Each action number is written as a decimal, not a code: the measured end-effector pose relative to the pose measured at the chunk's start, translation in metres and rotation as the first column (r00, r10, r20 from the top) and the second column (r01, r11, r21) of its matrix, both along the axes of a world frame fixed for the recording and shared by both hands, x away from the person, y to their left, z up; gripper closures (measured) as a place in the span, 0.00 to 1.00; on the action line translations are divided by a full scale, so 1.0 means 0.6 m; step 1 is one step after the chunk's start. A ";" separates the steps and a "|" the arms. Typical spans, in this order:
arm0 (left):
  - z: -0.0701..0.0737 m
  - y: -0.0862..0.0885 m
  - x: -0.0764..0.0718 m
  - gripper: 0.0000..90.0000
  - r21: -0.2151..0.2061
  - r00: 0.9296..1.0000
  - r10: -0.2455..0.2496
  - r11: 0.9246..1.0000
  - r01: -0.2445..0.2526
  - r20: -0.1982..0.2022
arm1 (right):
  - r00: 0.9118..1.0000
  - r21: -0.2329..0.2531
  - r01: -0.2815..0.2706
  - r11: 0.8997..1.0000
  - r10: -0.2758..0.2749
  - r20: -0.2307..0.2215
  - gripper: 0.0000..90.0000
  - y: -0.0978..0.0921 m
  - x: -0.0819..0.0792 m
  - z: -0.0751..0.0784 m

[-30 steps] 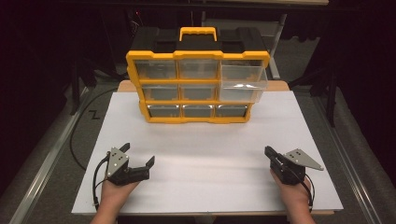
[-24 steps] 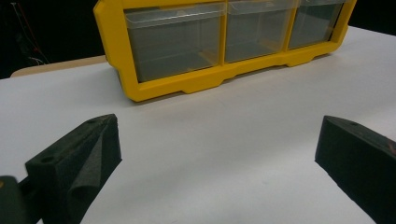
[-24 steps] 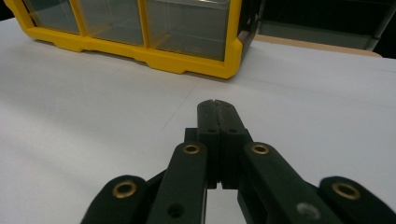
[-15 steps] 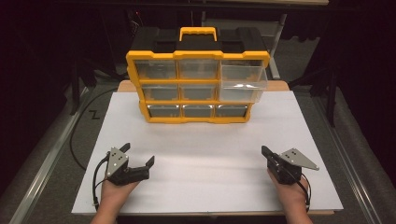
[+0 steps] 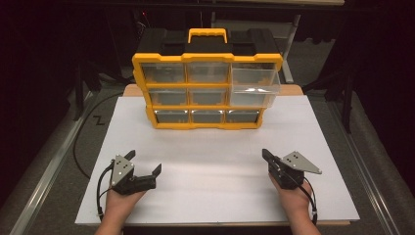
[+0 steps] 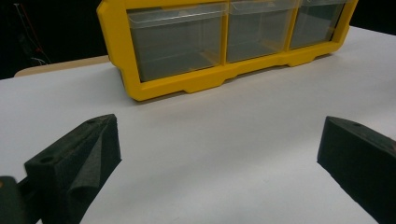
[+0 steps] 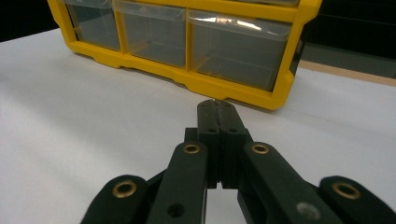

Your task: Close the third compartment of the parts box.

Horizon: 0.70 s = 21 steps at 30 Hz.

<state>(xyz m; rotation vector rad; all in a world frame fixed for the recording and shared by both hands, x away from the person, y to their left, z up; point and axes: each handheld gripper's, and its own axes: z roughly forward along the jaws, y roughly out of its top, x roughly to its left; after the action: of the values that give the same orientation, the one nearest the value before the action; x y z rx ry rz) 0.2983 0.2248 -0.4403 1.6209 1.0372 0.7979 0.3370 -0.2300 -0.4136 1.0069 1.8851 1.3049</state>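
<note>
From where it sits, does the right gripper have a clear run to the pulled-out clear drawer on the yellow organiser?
Probably yes: only bare white tabletop lies between the right gripper and the pulled-out clear drawer, though its jaws are shut.

A white table [image 5: 215,196] carries a yellow organizer [image 5: 208,90] with 9 clear drawers.

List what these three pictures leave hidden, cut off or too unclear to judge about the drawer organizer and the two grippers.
- Drawer organizer, high view: its back and what is behind it are hidden by its own body.
- Drawer contents: the clear fronts show grey and glare; the high view is too small to judge.
- Left gripper, left gripper view: both fingers cut off by the bottom edge.
- Right gripper, right gripper view: its linkage is cut off at the bottom edge.
</note>
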 end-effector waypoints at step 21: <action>0.001 0.002 0.000 0.00 -0.024 1.000 -0.011 1.000 0.011 -0.004 | 0.997 0.052 -0.025 0.998 0.021 0.076 1.00 0.043 0.013 0.075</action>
<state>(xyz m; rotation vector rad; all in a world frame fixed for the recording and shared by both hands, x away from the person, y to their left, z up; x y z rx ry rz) 0.2982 0.2261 -0.4398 1.6074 1.0358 0.7726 0.3449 -0.2042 -0.3689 0.9517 1.8186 1.3937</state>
